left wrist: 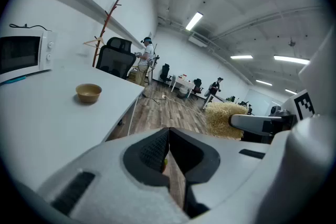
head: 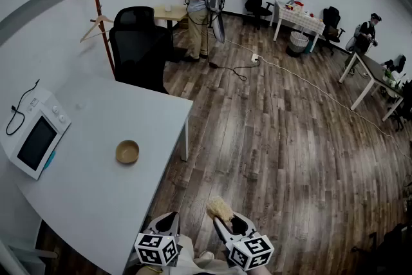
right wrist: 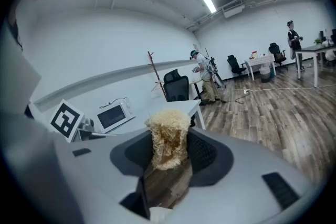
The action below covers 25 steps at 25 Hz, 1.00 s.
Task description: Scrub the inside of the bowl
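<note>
A small tan bowl [head: 127, 152] stands upright on the white table [head: 96, 183], also seen in the left gripper view as the bowl [left wrist: 88, 93]. My left gripper [head: 168, 221] hangs off the table's near right edge, jaws shut with nothing between them [left wrist: 167, 148]. My right gripper [head: 222, 219] is beside it over the wooden floor, shut on a straw-coloured fibre scrubber [head: 219, 207]. The scrubber [right wrist: 168, 136] sticks up between the jaws in the right gripper view. Both grippers are well short of the bowl.
A white microwave [head: 33, 136] sits at the table's left end. Black office chairs [head: 138, 48] and a coat stand [head: 98, 3] stand beyond the table. A person [head: 198, 3] works at a far desk; cables [head: 290, 71] cross the floor.
</note>
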Each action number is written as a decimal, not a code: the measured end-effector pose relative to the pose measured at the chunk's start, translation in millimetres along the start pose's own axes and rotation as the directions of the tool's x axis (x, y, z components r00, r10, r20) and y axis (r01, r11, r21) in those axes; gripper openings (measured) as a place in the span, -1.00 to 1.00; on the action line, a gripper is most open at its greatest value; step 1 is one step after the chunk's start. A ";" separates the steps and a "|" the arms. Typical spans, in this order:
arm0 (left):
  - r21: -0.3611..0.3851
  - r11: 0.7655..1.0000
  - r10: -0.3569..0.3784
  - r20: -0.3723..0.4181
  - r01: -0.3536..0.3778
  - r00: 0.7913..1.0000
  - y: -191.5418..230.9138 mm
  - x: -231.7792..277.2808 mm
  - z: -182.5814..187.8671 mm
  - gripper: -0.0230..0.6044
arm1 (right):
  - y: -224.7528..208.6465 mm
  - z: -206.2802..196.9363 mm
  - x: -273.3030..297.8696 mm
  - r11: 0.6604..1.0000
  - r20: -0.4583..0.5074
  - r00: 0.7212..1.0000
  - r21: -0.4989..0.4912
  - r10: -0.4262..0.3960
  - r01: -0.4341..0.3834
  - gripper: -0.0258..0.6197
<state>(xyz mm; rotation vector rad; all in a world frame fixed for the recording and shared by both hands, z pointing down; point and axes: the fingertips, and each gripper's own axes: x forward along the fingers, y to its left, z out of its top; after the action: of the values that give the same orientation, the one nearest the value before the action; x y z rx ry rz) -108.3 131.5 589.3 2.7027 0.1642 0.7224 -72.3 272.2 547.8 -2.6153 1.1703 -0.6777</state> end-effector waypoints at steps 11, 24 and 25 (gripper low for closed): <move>0.032 0.998 -0.055 0.010 0.055 0.998 -53.6 -21.0 -17.5 -0.86 | 16.8 -7.3 -47.4 0.996 0.013 0.999 -0.067 0.051 -0.050 -0.36; 0.039 0.997 -0.074 0.005 0.074 0.997 -76.4 -15.6 -23.3 -0.86 | -1.3 -7.7 -69.5 0.996 0.040 0.998 -0.074 0.047 -0.044 -0.36; 0.037 0.997 -0.073 0.004 0.073 0.997 -79.2 -15.0 -25.4 -0.86 | -4.3 -8.6 -71.7 0.996 0.040 0.998 -0.074 0.045 -0.042 -0.36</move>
<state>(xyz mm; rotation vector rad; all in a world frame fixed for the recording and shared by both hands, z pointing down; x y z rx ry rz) -135.9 210.1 575.2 2.7172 0.2760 0.6964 -115.4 328.4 533.3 -2.6412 1.2594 -0.5793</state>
